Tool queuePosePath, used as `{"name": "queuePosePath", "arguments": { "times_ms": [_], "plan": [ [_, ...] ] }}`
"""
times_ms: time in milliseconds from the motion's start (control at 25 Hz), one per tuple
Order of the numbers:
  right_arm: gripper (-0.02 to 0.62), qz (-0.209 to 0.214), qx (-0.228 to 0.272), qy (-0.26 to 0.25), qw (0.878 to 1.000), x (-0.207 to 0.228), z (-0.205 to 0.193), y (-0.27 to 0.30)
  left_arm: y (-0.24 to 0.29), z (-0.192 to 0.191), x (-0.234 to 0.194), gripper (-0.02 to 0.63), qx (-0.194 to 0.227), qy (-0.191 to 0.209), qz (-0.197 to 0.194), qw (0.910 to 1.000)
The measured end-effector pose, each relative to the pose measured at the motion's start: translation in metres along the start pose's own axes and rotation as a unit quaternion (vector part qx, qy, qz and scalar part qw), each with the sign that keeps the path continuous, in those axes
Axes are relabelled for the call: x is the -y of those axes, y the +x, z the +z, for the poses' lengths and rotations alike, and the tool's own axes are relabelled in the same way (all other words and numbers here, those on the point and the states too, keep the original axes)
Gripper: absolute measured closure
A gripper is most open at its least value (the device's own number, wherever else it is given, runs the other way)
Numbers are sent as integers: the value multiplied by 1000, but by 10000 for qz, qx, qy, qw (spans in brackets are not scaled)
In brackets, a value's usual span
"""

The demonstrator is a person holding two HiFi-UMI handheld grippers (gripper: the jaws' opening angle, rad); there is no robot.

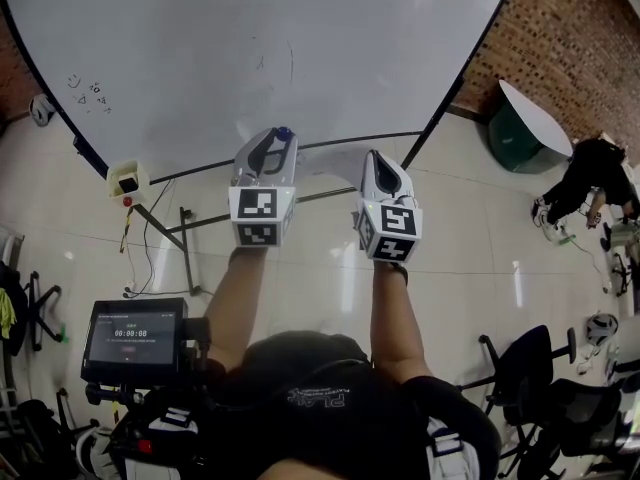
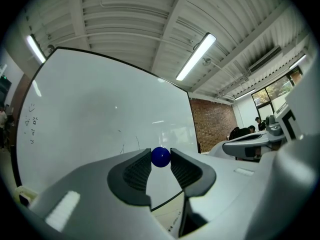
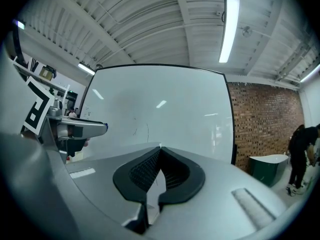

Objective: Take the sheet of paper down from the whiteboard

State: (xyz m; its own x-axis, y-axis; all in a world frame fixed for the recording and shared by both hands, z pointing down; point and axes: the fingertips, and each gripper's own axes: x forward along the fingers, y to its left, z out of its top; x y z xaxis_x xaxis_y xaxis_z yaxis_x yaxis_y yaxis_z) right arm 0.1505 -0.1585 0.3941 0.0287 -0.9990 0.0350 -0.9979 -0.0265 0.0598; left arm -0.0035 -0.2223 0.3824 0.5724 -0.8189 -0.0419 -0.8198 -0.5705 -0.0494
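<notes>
The whiteboard (image 1: 260,48) fills the top of the head view, its surface bare but for faint scribbles. My left gripper (image 1: 279,136) is shut on a small blue ball magnet (image 1: 283,130), which sits between the fingertips in the left gripper view too (image 2: 160,157). My right gripper (image 1: 372,158) is shut, pinching a thin white sheet of paper (image 3: 157,183) seen edge-on between its pads. In the head view the sheet (image 1: 332,166) shows pale between the two grippers, just below the board's lower edge. Both grippers point level at the board.
The board's stand legs (image 1: 185,238) reach over the tiled floor at left, beside a yellow box (image 1: 128,179). A green-and-white table (image 1: 525,118) and a bending person in black (image 1: 585,183) are at right. A screen (image 1: 133,336) and chairs (image 1: 530,363) lie close by.
</notes>
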Motion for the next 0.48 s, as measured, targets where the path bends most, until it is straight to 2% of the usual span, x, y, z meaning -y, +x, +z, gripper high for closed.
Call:
{"name": "queuePosePath", "arguments": {
  "times_ms": [480],
  "plan": [
    [583,15,-116,-125,9999,-1,-4,6,2,2,1,483,-18,-49,-35,10000]
  ]
}}
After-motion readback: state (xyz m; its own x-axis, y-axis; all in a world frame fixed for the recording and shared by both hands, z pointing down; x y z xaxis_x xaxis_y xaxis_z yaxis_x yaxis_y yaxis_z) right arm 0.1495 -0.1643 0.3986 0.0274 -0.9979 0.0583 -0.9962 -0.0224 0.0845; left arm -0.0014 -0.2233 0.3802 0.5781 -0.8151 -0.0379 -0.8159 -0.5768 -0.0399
